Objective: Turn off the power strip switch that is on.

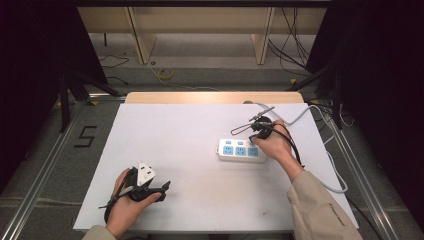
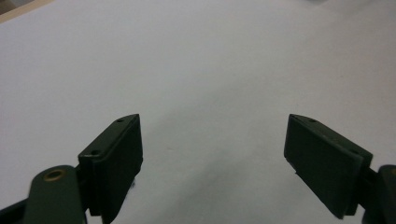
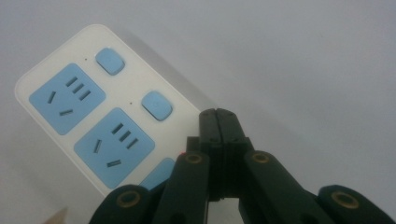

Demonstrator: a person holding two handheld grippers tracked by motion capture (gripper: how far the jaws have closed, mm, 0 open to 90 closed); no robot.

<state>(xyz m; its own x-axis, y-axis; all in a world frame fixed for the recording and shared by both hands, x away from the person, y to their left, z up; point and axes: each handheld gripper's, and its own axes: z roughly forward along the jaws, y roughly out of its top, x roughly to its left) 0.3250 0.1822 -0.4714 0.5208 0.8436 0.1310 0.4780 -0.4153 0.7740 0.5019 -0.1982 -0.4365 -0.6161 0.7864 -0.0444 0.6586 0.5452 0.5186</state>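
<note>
A white power strip [image 1: 241, 150] with three blue sockets lies right of the table's middle. In the right gripper view the power strip [image 3: 93, 121] shows two blue sockets, two blue switches and part of a third socket. My right gripper [image 3: 219, 112] is shut with nothing between its jaws. Its tips sit over the strip's edge beside the third socket, where a small red light glows; whether they touch it I cannot tell. In the high view the right gripper [image 1: 255, 141] sits at the strip's right end. My left gripper [image 1: 164, 191] rests open near the front left, and the left gripper [image 2: 215, 121] holds nothing above the bare table.
The white table [image 1: 175, 130] has a wooden strip along its far edge. The strip's white cable [image 1: 300, 117] loops off to the right and over the table's side. Dark curtains and metal rails flank the table.
</note>
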